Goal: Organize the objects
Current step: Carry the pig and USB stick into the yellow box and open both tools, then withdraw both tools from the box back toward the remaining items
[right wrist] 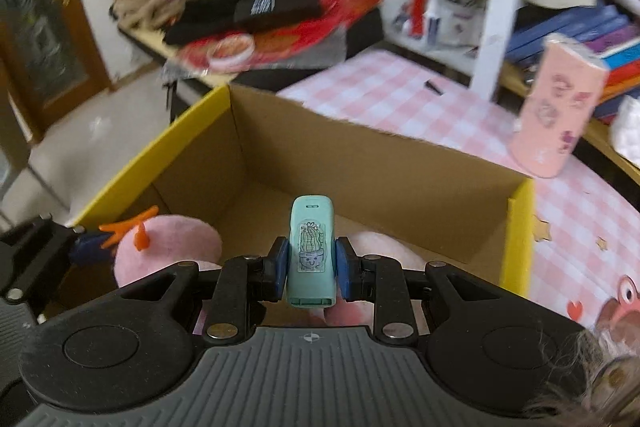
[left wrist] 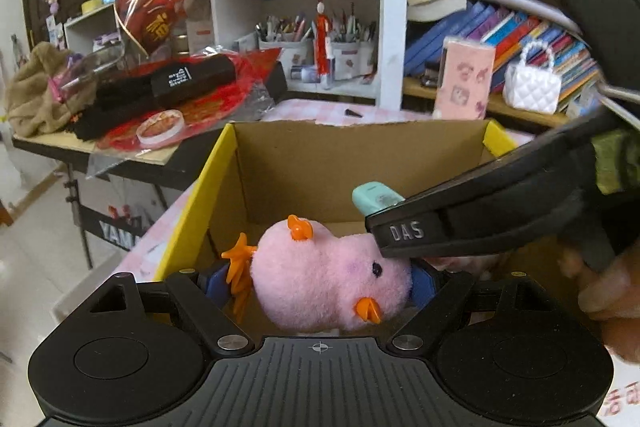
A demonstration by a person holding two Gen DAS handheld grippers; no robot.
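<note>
A white shelving unit holds slanted books. A pink checked tablecloth covers the table. Pale tiled floor lies left.

In the left wrist view, the black right gripper crosses in front of the small mint-green plastic case, leaving only its far end showing — and covers the top of the fluffy pink plush chick. The open brown cardboard box with yellow edges has its near wall hidden behind the gripper body. In the right wrist view, the background shelving and red clutter are motion-blurred — the printing there cannot be read.
</note>
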